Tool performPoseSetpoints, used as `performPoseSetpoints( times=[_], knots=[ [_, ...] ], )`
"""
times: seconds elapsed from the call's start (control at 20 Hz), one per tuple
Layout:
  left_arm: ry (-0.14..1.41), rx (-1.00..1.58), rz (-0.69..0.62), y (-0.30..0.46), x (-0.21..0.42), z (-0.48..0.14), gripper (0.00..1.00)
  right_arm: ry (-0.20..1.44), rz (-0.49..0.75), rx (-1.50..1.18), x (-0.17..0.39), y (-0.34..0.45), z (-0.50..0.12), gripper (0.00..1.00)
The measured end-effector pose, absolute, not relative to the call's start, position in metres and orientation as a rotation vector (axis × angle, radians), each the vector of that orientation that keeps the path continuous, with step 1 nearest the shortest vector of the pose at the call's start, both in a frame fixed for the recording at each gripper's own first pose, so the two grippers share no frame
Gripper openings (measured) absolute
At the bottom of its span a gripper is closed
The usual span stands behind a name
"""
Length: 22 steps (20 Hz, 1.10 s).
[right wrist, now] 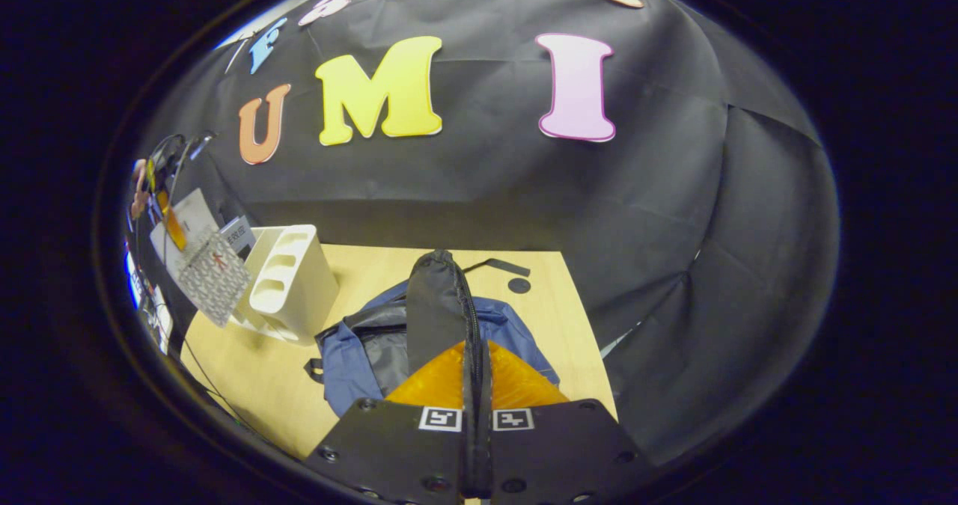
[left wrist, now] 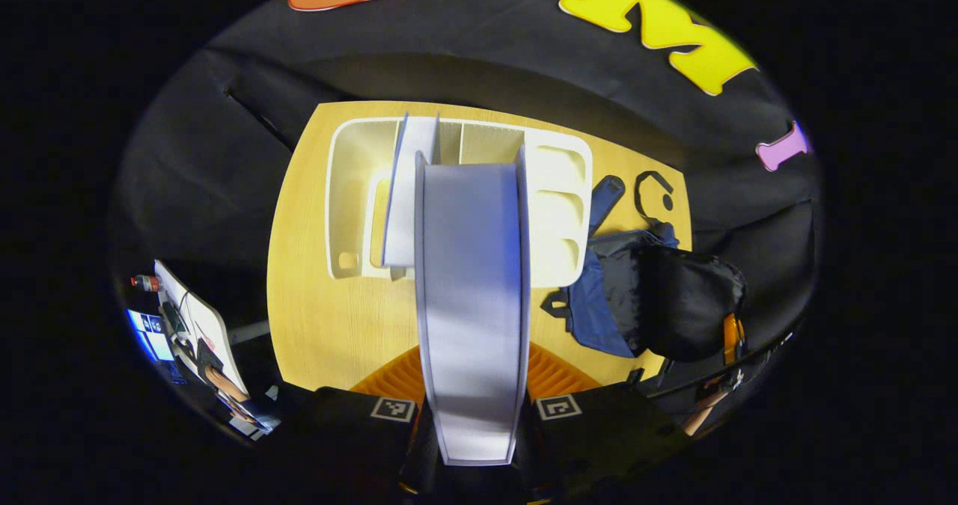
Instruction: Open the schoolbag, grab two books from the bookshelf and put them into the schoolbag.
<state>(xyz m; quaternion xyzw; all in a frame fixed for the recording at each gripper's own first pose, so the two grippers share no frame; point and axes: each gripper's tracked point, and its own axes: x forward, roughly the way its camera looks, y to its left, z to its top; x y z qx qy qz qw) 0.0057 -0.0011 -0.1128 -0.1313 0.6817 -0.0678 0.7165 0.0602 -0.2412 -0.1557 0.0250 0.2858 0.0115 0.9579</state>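
My left gripper (left wrist: 473, 376) is shut on a grey book (left wrist: 471, 295), held edge-up high above the table. Below it stands the white bookshelf (left wrist: 557, 191), where a second pale book (left wrist: 408, 191) leans in a slot. The blue and black schoolbag (left wrist: 673, 303) lies to the shelf's right. My right gripper (right wrist: 477, 374) is shut on the bag's black zippered flap (right wrist: 438, 303) and holds it raised over the blue body (right wrist: 352, 359). In the right gripper view the bookshelf (right wrist: 288, 280) stands at the left, with the held book (right wrist: 213, 273) hanging beside it.
The yellow wooden table (left wrist: 329, 318) holds everything; its right edge (right wrist: 576, 325) meets the black cloth wall. A black strap loop (left wrist: 658, 194) lies behind the bag. A bottle (left wrist: 146, 283) and a screen (left wrist: 150, 333) sit off the table's left side.
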Motion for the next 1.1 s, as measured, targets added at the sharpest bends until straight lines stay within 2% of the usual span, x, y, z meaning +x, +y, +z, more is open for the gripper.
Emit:
performPoseSetpoints(
  times=[0.05, 0.25, 0.3, 0.35, 0.4, 0.45, 0.5, 0.55, 0.6, 0.65, 0.75, 0.8, 0.85, 1.1],
  knots=[
    [1.493, -0.341, -0.169, -0.005, -0.006, -0.101, 0.44, 0.579, 0.023, 0.048, 0.059, -0.241, -0.154, 0.01],
    [1.382, -0.578, -0.292, -0.042, -0.029, -0.079, 0.45, 0.586, 0.016, 0.059, 0.055, -0.240, -0.154, 0.01],
    [1.360, -0.652, -0.319, -0.056, -0.028, -0.077, 0.41, 0.589, 0.012, 0.066, 0.055, -0.239, -0.154, 0.01],
    [1.336, -0.709, -0.342, -0.065, -0.027, -0.077, 0.45, 0.591, 0.009, 0.067, 0.054, -0.239, -0.155, 0.01],
    [1.313, -0.744, -0.363, -0.075, -0.030, -0.081, 0.45, 0.594, 0.006, 0.062, 0.054, -0.239, -0.155, 0.01],
    [1.291, -0.758, -0.386, -0.085, -0.032, -0.087, 0.40, 0.593, 0.005, 0.060, 0.052, -0.238, -0.155, 0.01],
    [1.271, -0.769, -0.412, -0.097, -0.037, -0.095, 0.45, 0.594, 0.003, 0.057, 0.053, -0.237, -0.154, 0.01],
    [1.259, -0.782, -0.444, -0.111, -0.041, -0.100, 0.45, 0.593, 0.001, 0.052, 0.054, -0.236, -0.155, 0.01],
    [1.251, -0.804, -0.472, -0.126, -0.047, -0.107, 0.40, 0.594, -0.003, 0.046, 0.055, -0.236, -0.154, 0.01],
    [1.239, -0.829, -0.496, -0.141, -0.051, -0.113, 0.45, 0.594, -0.005, 0.050, 0.054, -0.236, -0.154, 0.01],
    [1.207, -0.844, -0.535, -0.172, -0.055, -0.131, 0.45, 0.596, -0.012, 0.060, 0.053, -0.236, -0.154, 0.01],
    [1.198, -0.837, -0.552, -0.189, -0.058, -0.143, 0.40, 0.599, -0.016, 0.064, 0.054, -0.236, -0.154, 0.01],
    [1.193, -0.833, -0.567, -0.207, -0.059, -0.154, 0.45, 0.599, -0.019, 0.069, 0.053, -0.238, -0.155, 0.01],
    [1.182, -0.864, -0.621, -0.281, -0.054, -0.208, 0.45, 0.608, -0.029, 0.090, 0.053, -0.242, -0.155, 0.01]
  ],
)
